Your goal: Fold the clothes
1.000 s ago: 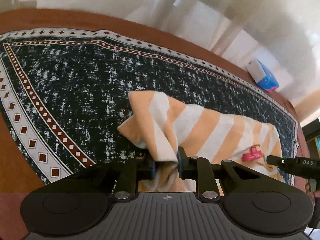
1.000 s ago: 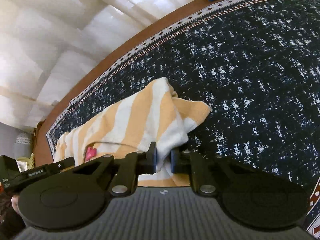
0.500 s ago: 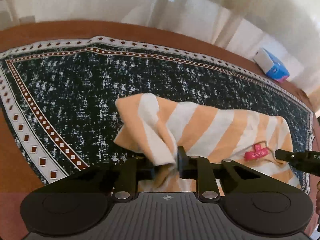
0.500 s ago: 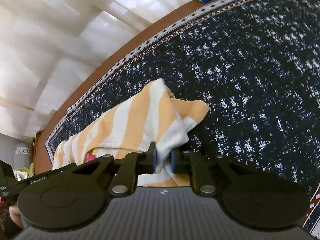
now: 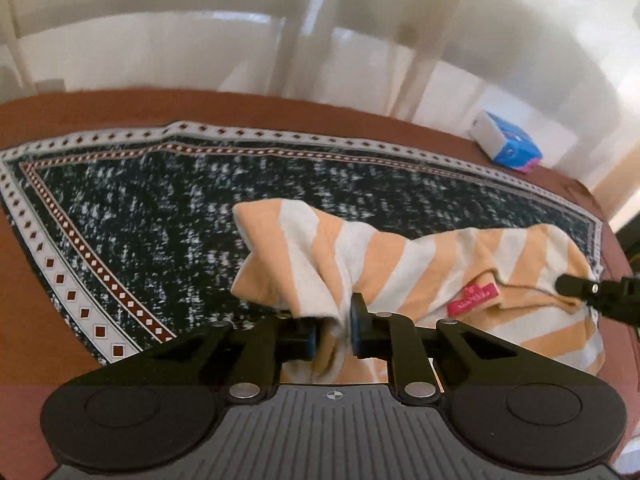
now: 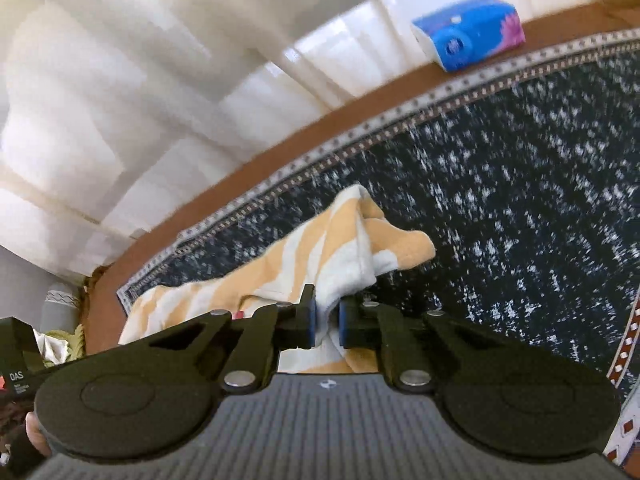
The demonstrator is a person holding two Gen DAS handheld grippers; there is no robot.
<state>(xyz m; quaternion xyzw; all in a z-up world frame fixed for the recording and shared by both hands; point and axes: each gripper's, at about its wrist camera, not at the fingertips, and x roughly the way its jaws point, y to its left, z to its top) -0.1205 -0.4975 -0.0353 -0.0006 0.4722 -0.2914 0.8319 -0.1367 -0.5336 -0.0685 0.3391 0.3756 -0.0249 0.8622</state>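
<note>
Both grippers clamped on the striped garment, bunched and raised over the patterned cloth.

The left gripper (image 5: 335, 322) had just been closing its jaws, and in its own view they pinched a gathered fold of the orange-and-white striped garment (image 5: 420, 264) between the pads. Right gripper (image 6: 325, 322) jaws were together on another bunch of the same fabric (image 6: 320, 256), with a loose flap hanging out to the right of the pads. Garment sat over the dark speckled cloth (image 5: 140, 216) with its diamond border, stretched between the two grips, the rest trailing toward the cloth's edge. A pink label (image 5: 474, 300) showed on it near the right gripper's tip (image 5: 576, 286). Blue tissue pack (image 6: 468, 32) lay on the brown table (image 5: 80, 112) at the far edge, well apart from the garment.
</note>
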